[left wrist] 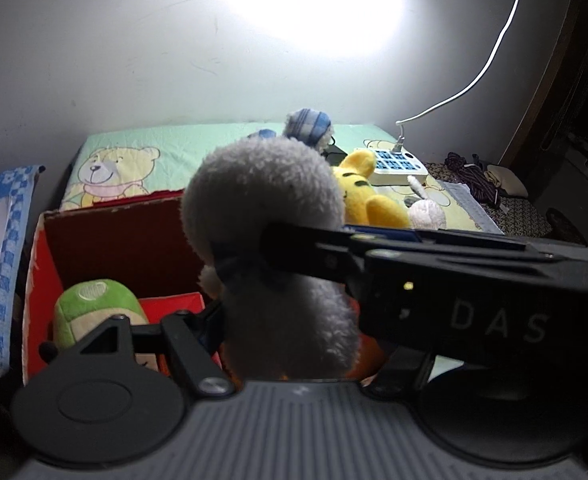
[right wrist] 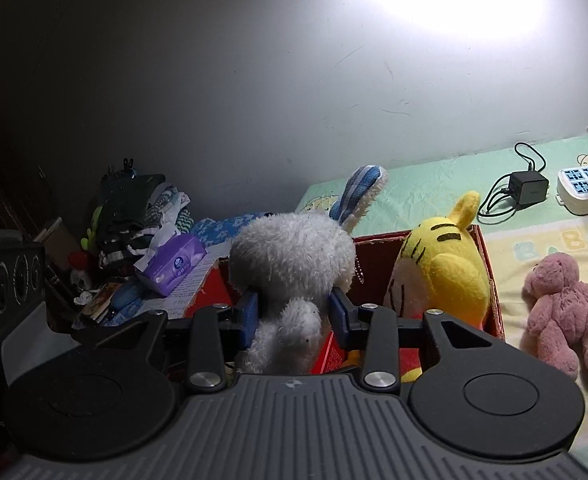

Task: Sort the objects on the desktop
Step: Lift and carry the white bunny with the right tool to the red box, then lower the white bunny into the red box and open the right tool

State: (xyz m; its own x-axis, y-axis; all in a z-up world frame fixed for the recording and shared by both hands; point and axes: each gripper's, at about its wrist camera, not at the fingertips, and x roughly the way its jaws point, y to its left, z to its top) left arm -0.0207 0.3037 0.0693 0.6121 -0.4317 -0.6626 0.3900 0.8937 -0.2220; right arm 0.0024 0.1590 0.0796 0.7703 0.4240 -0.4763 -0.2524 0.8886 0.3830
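Plush is what the right claw [right wrist: 292, 316] has: its blue pads [right wrist: 249, 314] pinch the grey rabbit [right wrist: 292, 260] at the neck, just under the big head, above the red box [right wrist: 490, 280]. In the left wrist view the left claw [left wrist: 250, 280] seems to close on the same toy's neck, though fur hides its tips. I judge the toy light, soft and squashy; the narrow neck is the sound hold, since the fur compresses and the head stops slipping. Right of the right claw a yellow tiger [right wrist: 442, 276] sits in the box; a pink bear [right wrist: 562, 308] lies beyond.
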